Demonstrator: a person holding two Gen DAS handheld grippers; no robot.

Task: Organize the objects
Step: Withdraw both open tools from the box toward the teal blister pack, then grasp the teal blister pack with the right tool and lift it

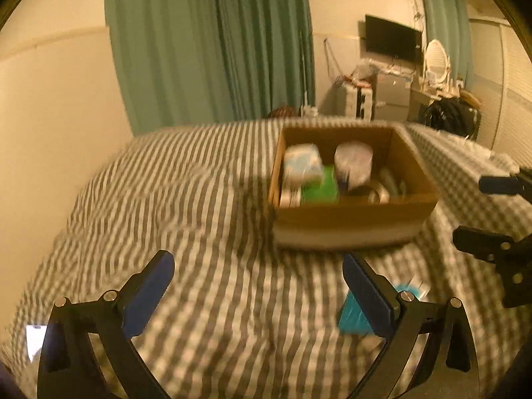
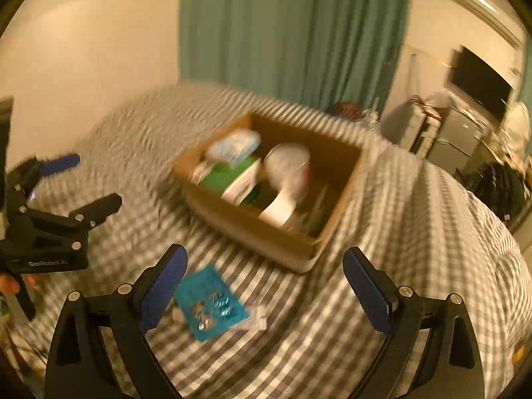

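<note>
Both of our grippers, left gripper and right gripper, hang released, gripping nothing. The flat teal blister card lies lower centre on the grey-striped bed, just before the brown cardboard box. We'd pinch its edge squarely.

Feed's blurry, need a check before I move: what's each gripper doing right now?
Left gripper: open, fingers wide apart, holding nothing, above the striped bedcover.
Right gripper: open, holding nothing, above the teal packet near the cardboard box.
</note>
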